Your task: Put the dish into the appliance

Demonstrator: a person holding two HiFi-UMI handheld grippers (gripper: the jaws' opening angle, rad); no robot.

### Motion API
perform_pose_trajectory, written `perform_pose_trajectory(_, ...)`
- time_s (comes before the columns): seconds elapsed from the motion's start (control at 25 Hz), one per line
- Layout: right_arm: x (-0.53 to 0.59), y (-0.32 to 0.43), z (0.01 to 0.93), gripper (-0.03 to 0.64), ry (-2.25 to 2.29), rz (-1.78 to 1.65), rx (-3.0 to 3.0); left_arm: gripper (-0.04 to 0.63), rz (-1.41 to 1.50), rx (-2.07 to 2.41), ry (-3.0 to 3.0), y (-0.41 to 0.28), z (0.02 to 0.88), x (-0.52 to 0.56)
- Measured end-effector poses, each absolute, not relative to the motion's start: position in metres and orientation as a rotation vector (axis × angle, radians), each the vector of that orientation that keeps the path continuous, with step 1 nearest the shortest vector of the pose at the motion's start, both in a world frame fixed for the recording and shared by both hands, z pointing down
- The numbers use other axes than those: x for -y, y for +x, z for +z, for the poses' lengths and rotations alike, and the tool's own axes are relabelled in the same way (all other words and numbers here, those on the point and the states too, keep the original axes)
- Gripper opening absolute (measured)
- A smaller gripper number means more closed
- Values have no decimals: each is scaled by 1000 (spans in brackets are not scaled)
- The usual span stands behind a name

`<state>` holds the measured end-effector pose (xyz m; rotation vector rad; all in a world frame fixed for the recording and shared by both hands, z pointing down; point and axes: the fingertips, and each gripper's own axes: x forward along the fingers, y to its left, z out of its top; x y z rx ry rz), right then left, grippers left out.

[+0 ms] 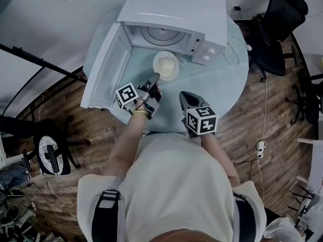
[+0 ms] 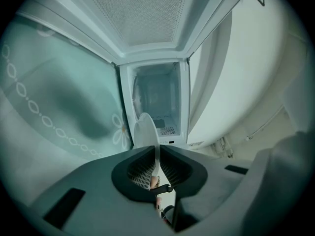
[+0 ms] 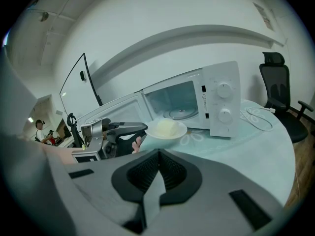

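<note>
A white dish (image 1: 166, 65) with a pale food mound hangs just in front of the open white microwave (image 1: 171, 9), whose door (image 1: 101, 69) swings out to the left. My left gripper (image 1: 155, 77) is shut on the dish's near rim. In the left gripper view the dish (image 2: 146, 132) shows edge-on, pinched between the jaws of the left gripper (image 2: 157, 149), with the microwave cavity (image 2: 157, 92) straight ahead. My right gripper (image 1: 184, 96) hovers near the table's front edge, shut and holding nothing. From the right gripper view, the dish (image 3: 167, 128) and the left gripper (image 3: 141, 128) sit before the microwave (image 3: 197, 100).
The microwave stands on a round table with a teal flowered cloth (image 1: 222, 79). A white cable (image 1: 237, 47) lies coiled right of the microwave. A black office chair (image 1: 277, 24) stands at the back right, a stool (image 1: 53, 155) on the wooden floor at the left.
</note>
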<state>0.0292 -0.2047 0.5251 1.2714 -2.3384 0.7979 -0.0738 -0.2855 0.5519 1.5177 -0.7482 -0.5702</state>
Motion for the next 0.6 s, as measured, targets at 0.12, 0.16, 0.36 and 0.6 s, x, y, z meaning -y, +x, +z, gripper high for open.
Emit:
perform_pose_trajectory(0.12,208,28,526,6,1272,800,2337,31,-599,729,1534,-73,544,293)
perform_pose_trajectory(0.16,210,28,527,6,1273,802,2336,31,-604,726,1538,-74,542,297)
perform_pose_trajectory(0.36,218,25,530,6,1276,807,2327,31,-617,731,1534,-78,536,317)
perform_pose_trajectory(0.6,228,27,534,6,1281,816,2315,31,-646,741,1533,-81,538,349)
